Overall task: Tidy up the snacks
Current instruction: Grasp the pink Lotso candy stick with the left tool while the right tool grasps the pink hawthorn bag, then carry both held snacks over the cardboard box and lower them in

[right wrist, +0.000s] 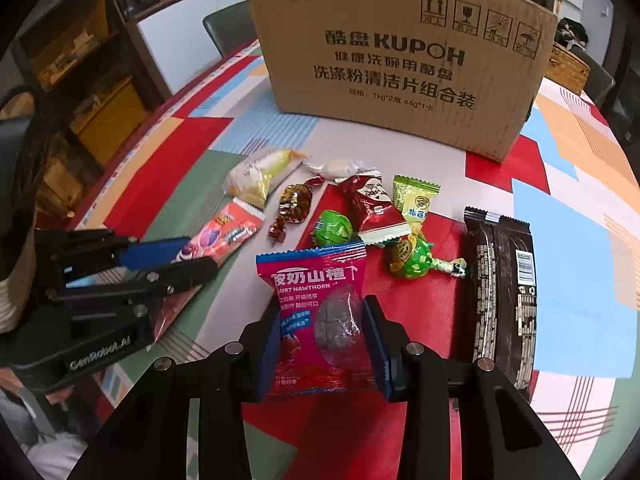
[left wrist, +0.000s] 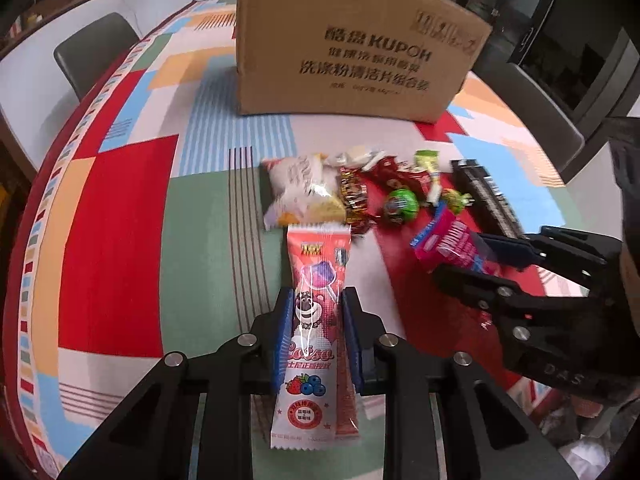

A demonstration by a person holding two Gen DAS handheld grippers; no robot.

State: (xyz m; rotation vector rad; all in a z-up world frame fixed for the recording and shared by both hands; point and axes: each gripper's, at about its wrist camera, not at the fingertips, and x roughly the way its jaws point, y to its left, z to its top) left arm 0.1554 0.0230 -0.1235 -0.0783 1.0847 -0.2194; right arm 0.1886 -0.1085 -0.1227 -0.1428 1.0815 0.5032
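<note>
Only right view shows wicker basket [right wrist: 568, 62] behind box [right wrist: 400, 60].

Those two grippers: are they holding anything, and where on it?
Yes. The left gripper clamps the long Lotso bear packet across its middle. The right gripper clamps the pink hawthorn packet by its two side edges, around mid-height.

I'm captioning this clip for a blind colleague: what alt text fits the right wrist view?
The right hand-held gripper is shut on a pink yogurt hawthorn packet over a colourful tablecloth. Wrapped candies, a black snack pack and a KUPOH cardboard box lie beyond; the left hand-held gripper holds a strawberry lollipop packet.
</note>
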